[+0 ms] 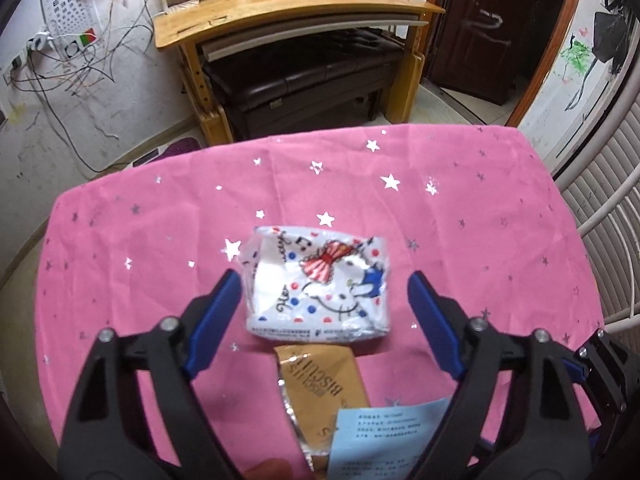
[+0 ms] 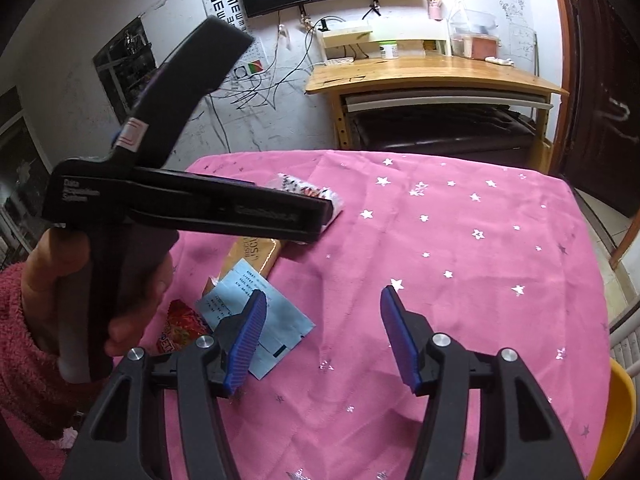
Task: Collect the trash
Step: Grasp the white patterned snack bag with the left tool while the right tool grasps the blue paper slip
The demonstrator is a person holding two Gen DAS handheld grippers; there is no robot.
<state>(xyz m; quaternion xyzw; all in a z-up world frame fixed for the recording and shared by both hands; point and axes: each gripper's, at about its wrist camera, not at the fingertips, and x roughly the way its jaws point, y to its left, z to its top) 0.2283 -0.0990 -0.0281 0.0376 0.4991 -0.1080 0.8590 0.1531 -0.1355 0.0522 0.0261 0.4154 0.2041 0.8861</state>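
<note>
A white tissue pack [image 1: 318, 285] with a cartoon cat and a red bow lies on the pink starred tablecloth [image 1: 460, 216]. My left gripper [image 1: 324, 292] is open, its blue fingers either side of the pack and above it. Nearer me lie a gold biscuit wrapper [image 1: 320, 392] and a pale blue paper packet [image 1: 384, 440]. In the right wrist view my right gripper [image 2: 322, 308] is open and empty over the cloth, right of the blue packet [image 2: 260, 320], the biscuit wrapper [image 2: 256, 258] and a red candy wrapper [image 2: 180, 326]. The left tool hides most of the tissue pack [image 2: 312, 196].
A wooden desk [image 1: 288, 12] with a dark bench [image 1: 304, 76] under it stands beyond the table. Cables hang on the left wall. A white radiator [image 1: 600, 208] is at the right. A yellow chair [image 2: 618, 420] sits at the table's right edge.
</note>
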